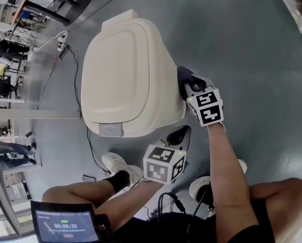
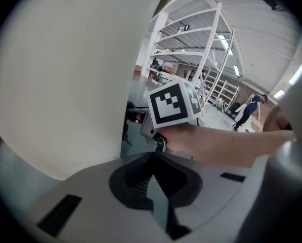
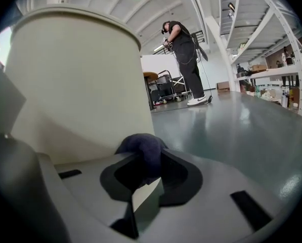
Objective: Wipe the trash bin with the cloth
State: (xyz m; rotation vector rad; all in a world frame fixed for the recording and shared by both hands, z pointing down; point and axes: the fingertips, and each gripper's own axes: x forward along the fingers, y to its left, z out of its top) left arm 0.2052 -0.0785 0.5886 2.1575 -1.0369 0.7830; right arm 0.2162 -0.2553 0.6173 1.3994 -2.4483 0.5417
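While dark cloth (image 3: 143, 148) is being pinched by right hand-held gripper (image 1: 187, 89) at trash bin (image 1: 125, 75) side, wiping is judged as being under way, remainder unclear; left hand-held gripper (image 1: 180, 134) pressed together, empty.

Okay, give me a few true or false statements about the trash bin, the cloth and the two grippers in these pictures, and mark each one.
1. The lid of the trash bin is shut. True.
2. The right gripper is shut on a dark cloth. True.
3. The cloth lies on top of the lid. False: it is at the bin's side wall, below the lid.
4. The bin lies tipped over. False: it stands upright on the floor.
5. The left gripper has nothing between its jaws. True.
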